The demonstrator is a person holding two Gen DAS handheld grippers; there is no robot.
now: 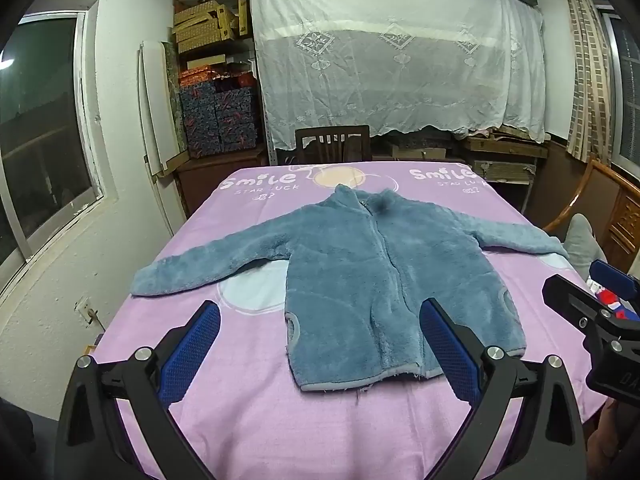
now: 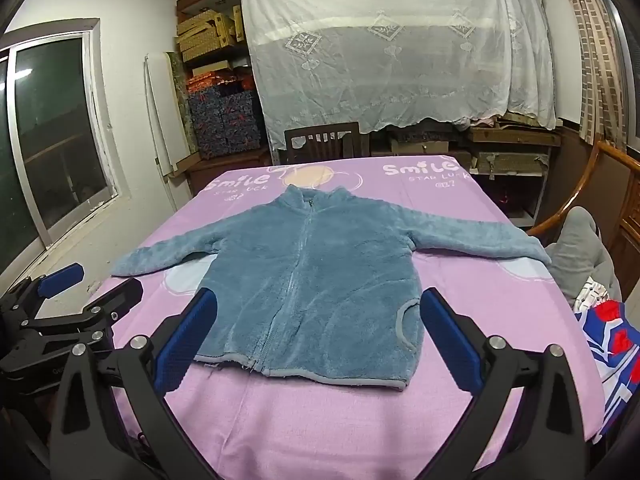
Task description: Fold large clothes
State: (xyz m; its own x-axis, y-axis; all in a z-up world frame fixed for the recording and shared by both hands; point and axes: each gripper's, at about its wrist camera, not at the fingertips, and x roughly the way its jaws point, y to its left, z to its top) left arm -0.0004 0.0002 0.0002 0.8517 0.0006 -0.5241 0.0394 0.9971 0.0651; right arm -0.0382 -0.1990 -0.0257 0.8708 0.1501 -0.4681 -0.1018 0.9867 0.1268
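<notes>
A blue fleece zip jacket [image 1: 360,272] [image 2: 312,280] lies flat, front up, on the pink "Smile" cloth [image 1: 320,420] [image 2: 340,420] that covers the table. Both sleeves are spread out sideways and the collar points away from me. My left gripper [image 1: 320,344] hangs open above the near edge, short of the jacket's hem, with nothing between its blue pads. My right gripper [image 2: 320,340] is open too, just before the hem, and holds nothing. Each gripper shows at the side of the other's view: the right gripper [image 1: 580,296], the left gripper [image 2: 92,284].
A dark wooden chair [image 1: 332,144] stands at the table's far end before shelves draped with a white lace curtain [image 1: 400,60]. Stacked boxes [image 1: 216,120] fill the back left. A window [image 1: 40,120] is on the left. Grey and red-blue-white clothes [image 2: 608,328] lie at the right.
</notes>
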